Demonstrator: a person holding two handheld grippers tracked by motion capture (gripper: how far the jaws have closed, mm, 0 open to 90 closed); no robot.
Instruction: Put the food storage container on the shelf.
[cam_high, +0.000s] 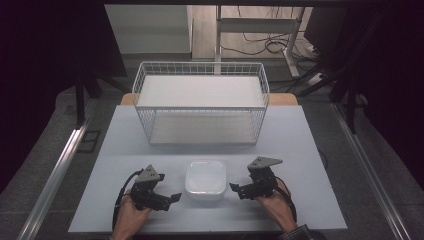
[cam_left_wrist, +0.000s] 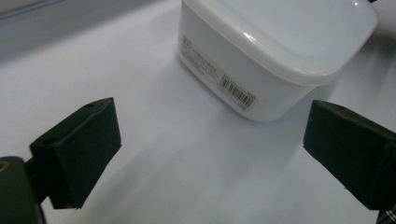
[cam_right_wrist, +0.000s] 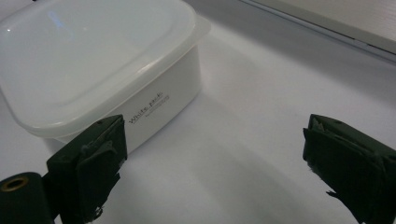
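Note:
A white square plastic container (cam_high: 205, 179) with a closed lid sits on the white table near the front edge, between my two grippers. My left gripper (cam_high: 172, 197) lies just left of it, jaws pointing toward it and standing open with nothing between them. In the left gripper view the container (cam_left_wrist: 275, 51) is ahead and to the right of the gripper (cam_left_wrist: 210, 154), apart from it, showing a barcode label. My right gripper (cam_high: 236, 190) lies just right of the container, also open and holding nothing. In the right gripper view the container (cam_right_wrist: 93, 60) sits ahead at the left of the gripper (cam_right_wrist: 215, 158).
A white wire basket (cam_high: 200, 70) with a white board inside stands at the back middle of the table (cam_high: 300, 200). Metal rails run along both sides of the table. Desk legs and cables lie on the floor beyond.

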